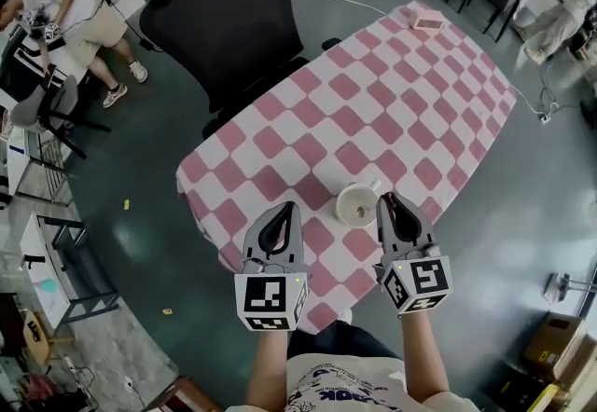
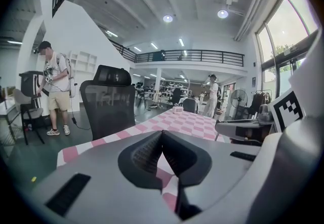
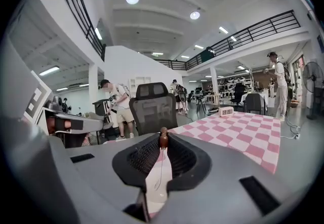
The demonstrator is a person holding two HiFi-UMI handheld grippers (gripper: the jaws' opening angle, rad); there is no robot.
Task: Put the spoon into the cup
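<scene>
Since your right tongs [image 1: 388, 199] pinch the thin brown-knobbed spoon [image 3: 163, 138], left tongs [image 2: 162, 134] closed and empty, centre it above the round white cup [image 1: 356, 206] first.

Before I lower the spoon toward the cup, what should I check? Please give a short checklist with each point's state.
1. Grip: ok. The right gripper has its fingers closed on the brown end of the spoon.
2. Target: ok. The cup stands upright on the checkered cloth, mouth open.
3. Alignment: not ok. The right gripper is beside the cup's right rim, not over the opening.
4. Clearance: ok. The left gripper is shut, empty, left of the cup and apart from it.
5. Direction of the spoon's bowl: cannot tell; only the brown end shows.
</scene>
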